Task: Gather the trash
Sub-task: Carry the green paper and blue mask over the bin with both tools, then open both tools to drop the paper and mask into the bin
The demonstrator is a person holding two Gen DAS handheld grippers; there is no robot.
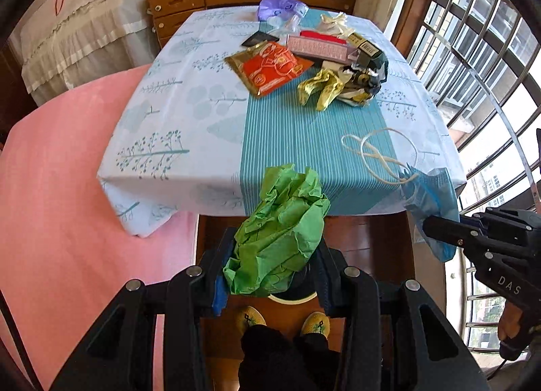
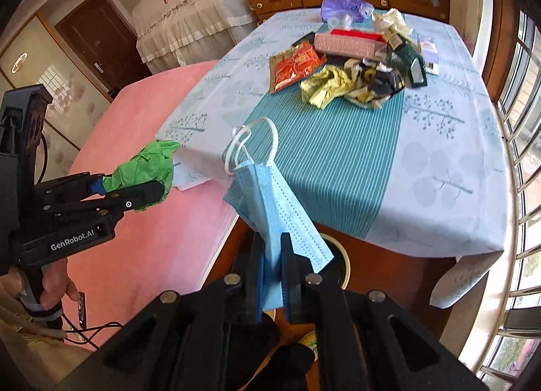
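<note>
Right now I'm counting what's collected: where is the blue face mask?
The face mask hangs pinched in the right gripper, off the table's near edge, right of the green paper.

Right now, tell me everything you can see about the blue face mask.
The blue face mask is a pleated disposable one, soft and thin-looking, with white ear loops curling upward. It is folded, and the right gripper is shut on its lower part, holding it up off the tablecloth at the near edge. Nothing else touches it.
</note>
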